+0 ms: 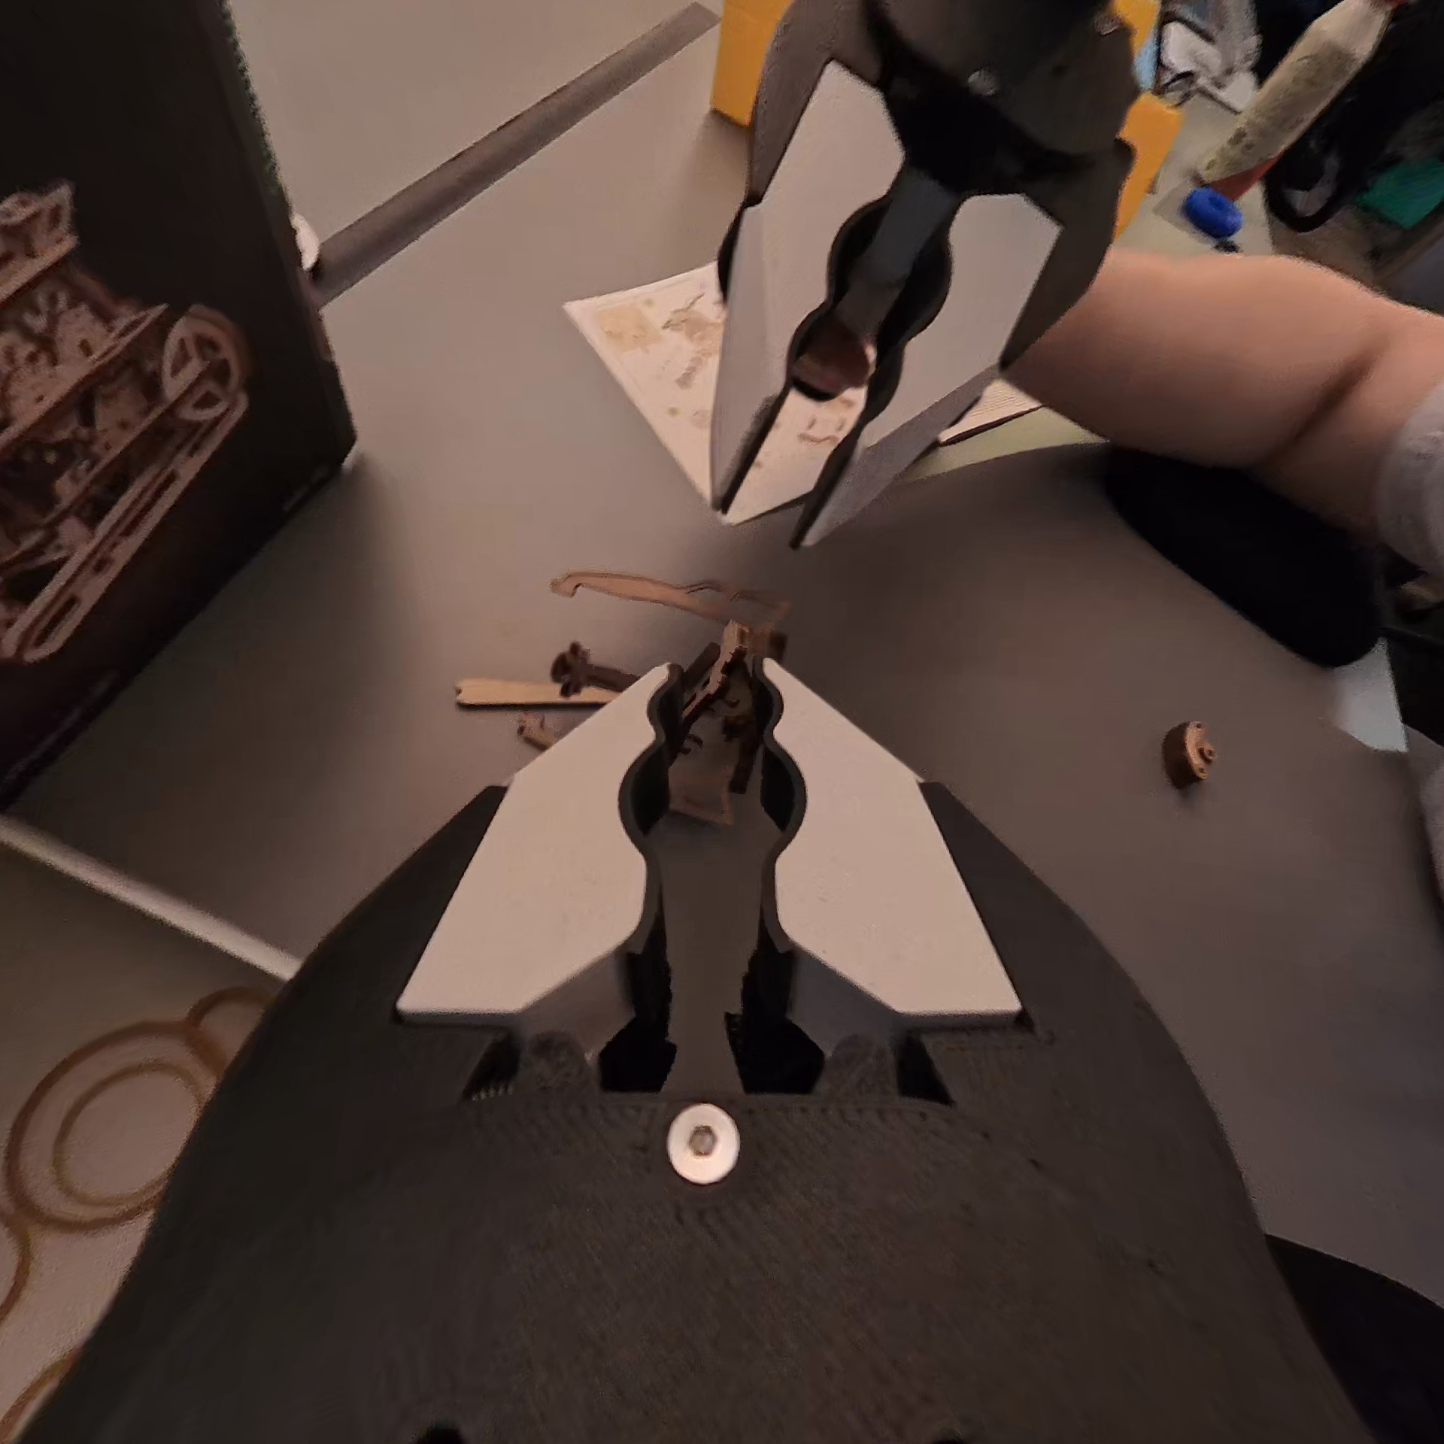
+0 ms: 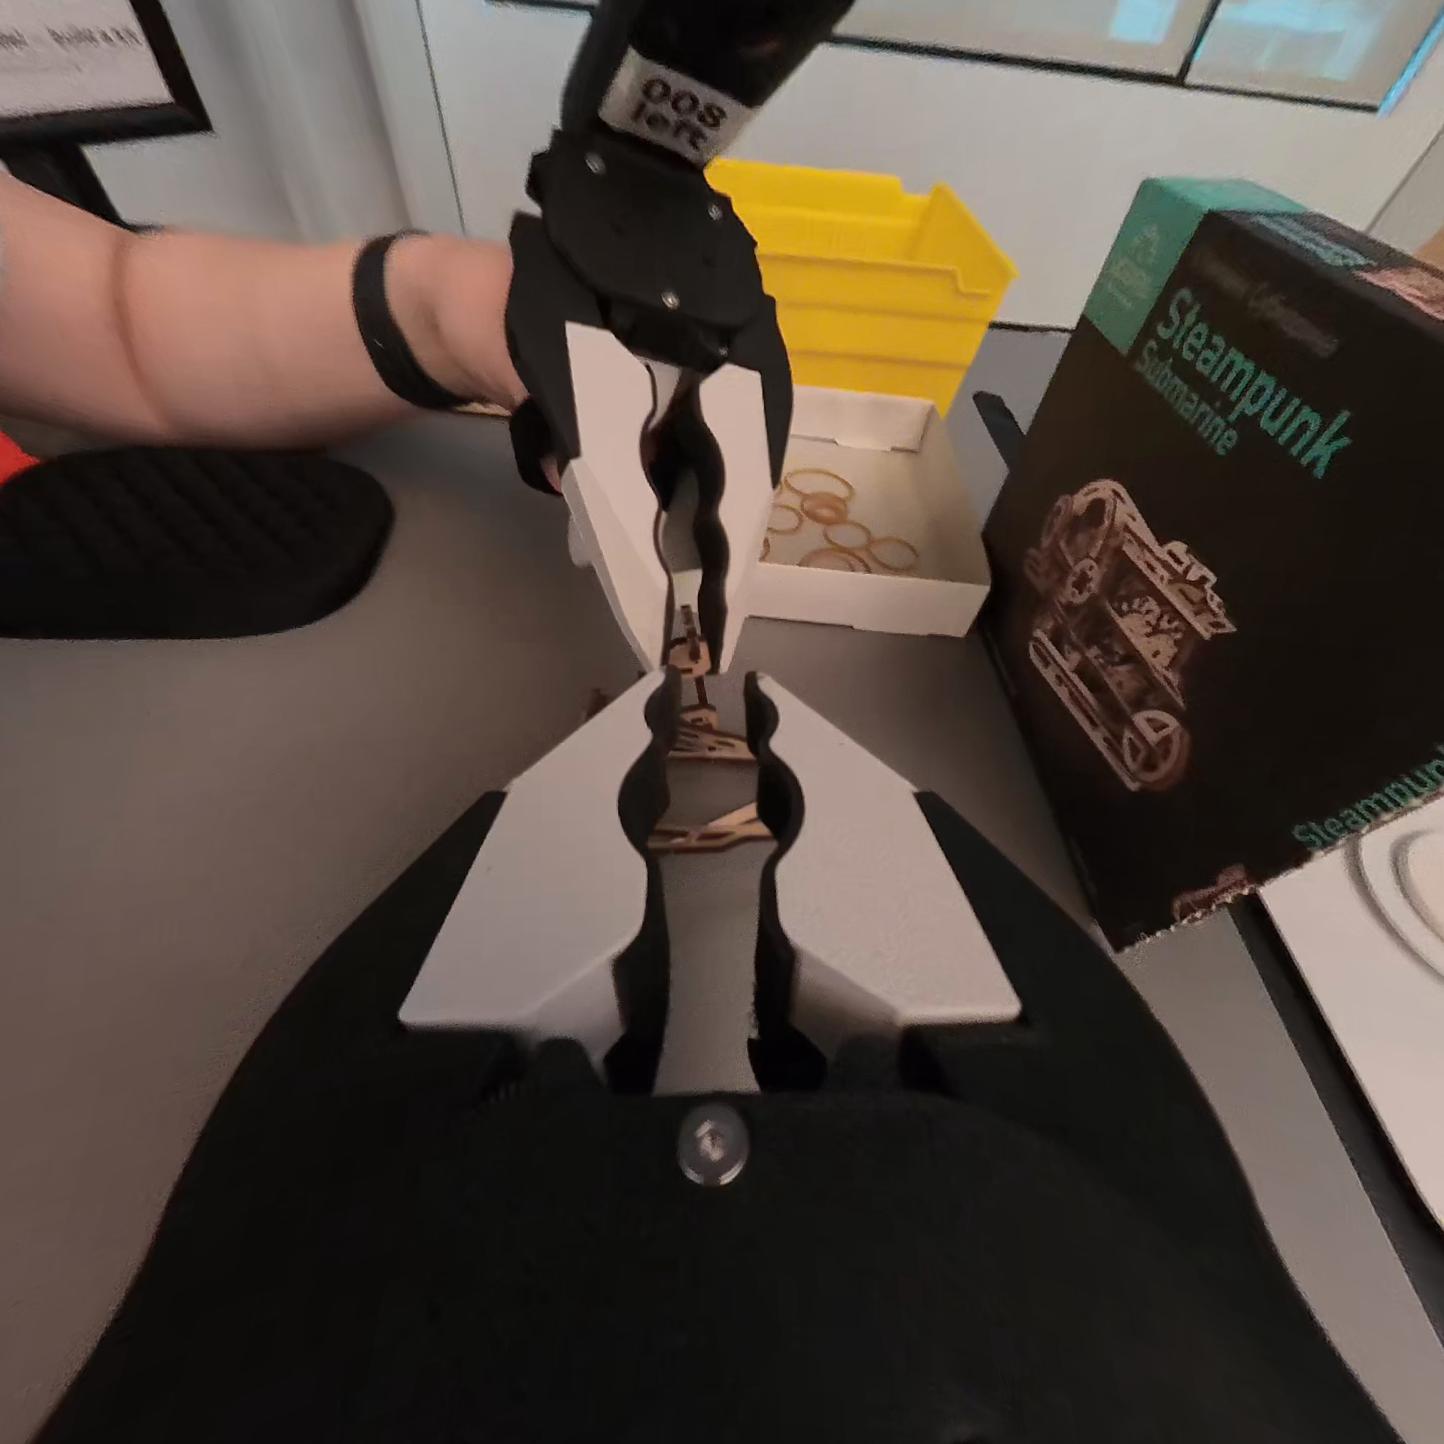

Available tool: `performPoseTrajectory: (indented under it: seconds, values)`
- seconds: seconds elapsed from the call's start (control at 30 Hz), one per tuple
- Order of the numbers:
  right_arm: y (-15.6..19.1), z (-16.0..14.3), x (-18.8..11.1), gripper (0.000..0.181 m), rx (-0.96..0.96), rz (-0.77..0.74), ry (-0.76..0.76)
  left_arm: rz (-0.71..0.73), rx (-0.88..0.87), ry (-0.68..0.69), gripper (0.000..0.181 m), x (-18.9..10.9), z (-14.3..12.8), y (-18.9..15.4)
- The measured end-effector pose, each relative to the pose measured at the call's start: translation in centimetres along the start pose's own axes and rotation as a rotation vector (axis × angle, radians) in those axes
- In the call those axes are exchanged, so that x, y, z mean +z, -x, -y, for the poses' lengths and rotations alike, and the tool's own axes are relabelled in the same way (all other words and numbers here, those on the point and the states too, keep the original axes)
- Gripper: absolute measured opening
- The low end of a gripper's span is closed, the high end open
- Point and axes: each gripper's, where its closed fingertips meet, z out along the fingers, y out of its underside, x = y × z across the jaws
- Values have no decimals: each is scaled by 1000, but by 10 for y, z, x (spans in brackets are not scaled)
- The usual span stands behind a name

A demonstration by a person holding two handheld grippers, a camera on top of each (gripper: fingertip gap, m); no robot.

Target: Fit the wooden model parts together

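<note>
The left gripper (image 1: pixel 715 676) is pinching the wooden model piece (image 1: pixel 715 734) in nearly closed jaws above the grey bench (image 1: pixel 391 547), just beside the loose wooden parts (image 1: pixel 539 691). Opposite, the right gripper (image 1: pixel 762 512) is hanging with jaws parted and empty.

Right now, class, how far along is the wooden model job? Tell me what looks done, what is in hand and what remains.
Done: a small wooden sub-assembly already looks joined. In hand: the left gripper is shut on it, while the right gripper hangs open above. Left: the long curved strip, flat stick and round wooden piece lie loose on the table.
</note>
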Motion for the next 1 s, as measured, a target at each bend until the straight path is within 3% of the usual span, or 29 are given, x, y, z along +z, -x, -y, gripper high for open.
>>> performPoseTrajectory:
  seconds: [0.1, 0.2, 0.3, 0.4, 0.5, 0.67, 0.9, 1.0]
  values:
    - [6, -4, 6, 13, 13, 11, 44, 52, -66, 62, 15, -2, -15, 11]
    - [9, -5, 12, 13, 21, 6, 98, 26, -126, 41, 15, -4, -14, 10]
    - [15, 10, 17, 11, -13, 24, 75, 5, -86, 26, 14, -10, -6, 1]
    - [14, 23, 21, 10, -45, 15, 80, 47, 17, 107, 15, -14, -10, -7]
    - [26, 31, 26, 6, -42, 96, 108, 51, 50, 151, 15, -15, -12, -15]
    - [33, 20, 32, 5, -58, 111, 230, 50, 76, 168, 15, -17, -11, -21]
    - [42, 13, 35, 0, -73, 142, 278, 51, 100, 214, 15, -16, -17, -25]
    - [36, 18, 29, 0, -137, 80, 286, 11, 91, 177, 15, -17, -10, -31]
